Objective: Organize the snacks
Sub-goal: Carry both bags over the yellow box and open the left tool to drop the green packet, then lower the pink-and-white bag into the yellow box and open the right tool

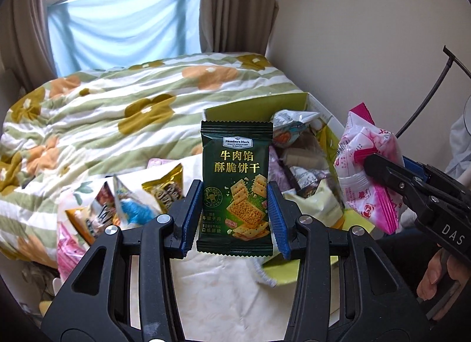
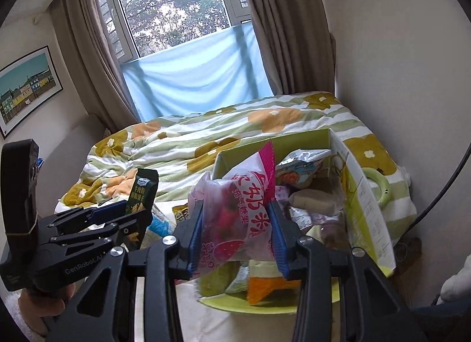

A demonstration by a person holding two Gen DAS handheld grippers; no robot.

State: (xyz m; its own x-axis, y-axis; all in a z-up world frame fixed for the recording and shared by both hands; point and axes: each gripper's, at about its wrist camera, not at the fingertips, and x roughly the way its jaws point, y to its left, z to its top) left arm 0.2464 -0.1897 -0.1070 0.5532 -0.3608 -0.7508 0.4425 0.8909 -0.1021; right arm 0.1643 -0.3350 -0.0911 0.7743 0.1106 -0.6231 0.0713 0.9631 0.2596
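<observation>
The dark green cracker packet (image 1: pixel 235 186) is a flat, sealed pouch with serrated top and bottom edges, a white "Member's Mark" label, yellow Chinese characters and a picture of square crackers. It stands upright, long axis vertical, printed face toward my left camera, top seal up. My left gripper (image 1: pixel 235 209) is clamped on its lower half, 1 blue pad (image 1: pixel 192 215) against each side edge; the packet hangs in the air above the bed, just left of the box.

The pink-and-white candy bag (image 2: pixel 238 215), puffy, with red characters and a strawberry picture, is pinched between the pads of my right gripper (image 2: pixel 237 230). It tilts, magenta crimped seal (image 2: pixel 269 165) pointing up and slightly right, long axis near vertical. It is held over the front of the yellow-green cardboard box (image 2: pixel 365 203), which stands open on the bed and holds mixed wrapped snacks.

Left of the box, several loose packets (image 1: pixel 132 203) lie on the floral quilt (image 1: pixel 117 106). Window and curtains behind.
</observation>
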